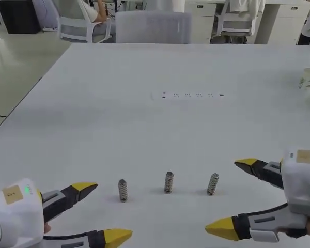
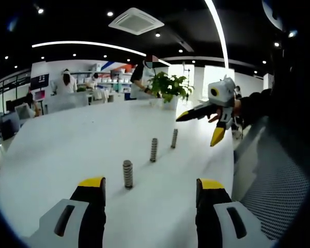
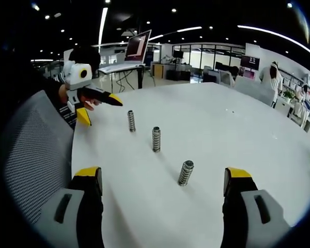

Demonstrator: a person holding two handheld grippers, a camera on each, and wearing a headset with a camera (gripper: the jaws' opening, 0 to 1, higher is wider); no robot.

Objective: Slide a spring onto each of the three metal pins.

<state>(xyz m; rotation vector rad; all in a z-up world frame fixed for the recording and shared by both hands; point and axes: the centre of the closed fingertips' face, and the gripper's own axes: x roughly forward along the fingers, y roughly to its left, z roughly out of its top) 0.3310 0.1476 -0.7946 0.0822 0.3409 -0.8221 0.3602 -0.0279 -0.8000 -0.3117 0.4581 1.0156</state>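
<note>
While left claw (image 1: 109, 211) and right claw (image 1: 223, 195) gape wide, three springs (image 1: 168, 182) stand upright between them

Head view looks down on springs (image 1: 168, 182); gripper views face them from opposite ends.

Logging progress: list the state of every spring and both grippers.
Left spring: standing upright, not held.
Middle spring: standing upright, not held.
Right spring: standing, leaning slightly, not held.
Left gripper: jaws open, empty.
Right gripper: jaws open, empty.
</note>
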